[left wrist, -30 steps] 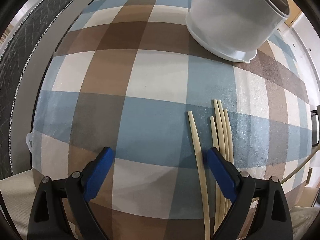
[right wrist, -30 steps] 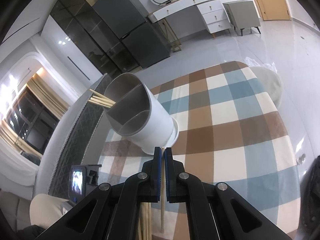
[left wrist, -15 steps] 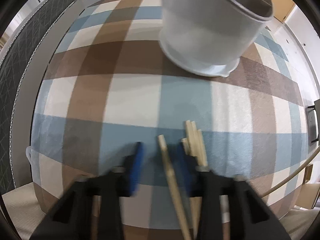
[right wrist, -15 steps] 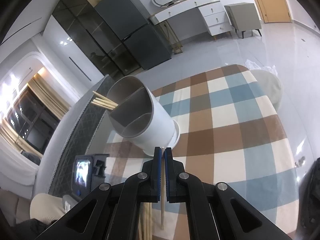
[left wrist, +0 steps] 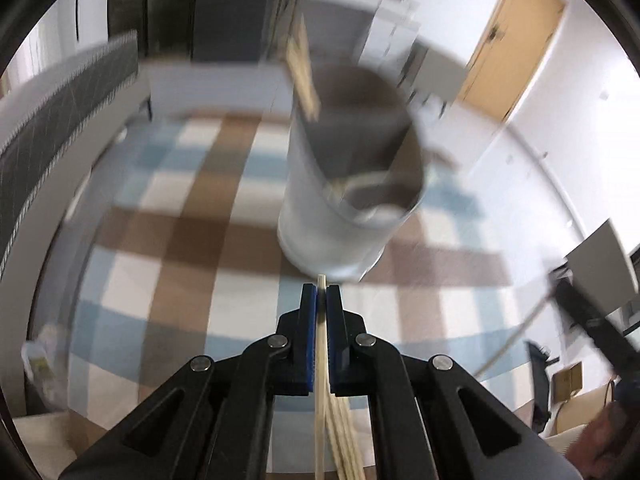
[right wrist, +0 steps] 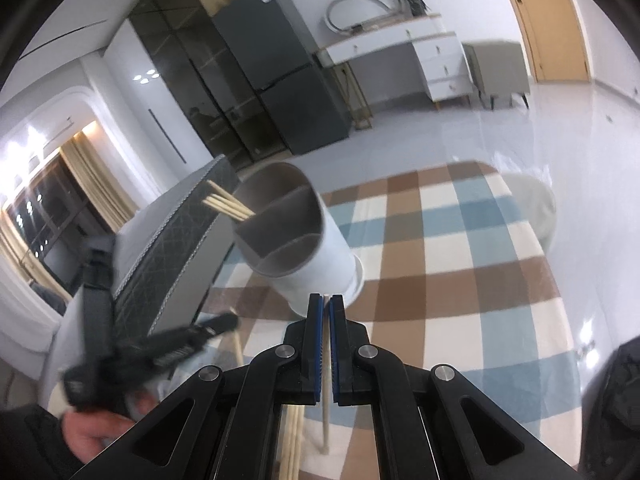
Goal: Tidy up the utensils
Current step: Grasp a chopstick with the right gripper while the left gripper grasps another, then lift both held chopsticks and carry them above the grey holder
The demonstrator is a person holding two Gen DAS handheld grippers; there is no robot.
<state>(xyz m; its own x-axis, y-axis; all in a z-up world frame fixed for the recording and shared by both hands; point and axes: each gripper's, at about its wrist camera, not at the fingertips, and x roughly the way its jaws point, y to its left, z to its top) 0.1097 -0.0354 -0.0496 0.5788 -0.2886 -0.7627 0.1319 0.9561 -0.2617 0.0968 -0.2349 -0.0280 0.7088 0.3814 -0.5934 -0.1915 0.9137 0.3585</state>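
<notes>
Both claws pinch chopsticks before white holder (right wrist: pixel 296 240) containing chopsticks (right wrist: pixel 226 204).

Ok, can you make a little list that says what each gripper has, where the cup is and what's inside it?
left gripper: shut on a chopstick
right gripper: shut on another chopstick
cup: white, with dividers, on the checked tablecloth just ahead of both grippers
in cup: a few chopsticks poking out of one section
on table: more loose chopsticks under the left gripper
picture: left view blurry
</notes>
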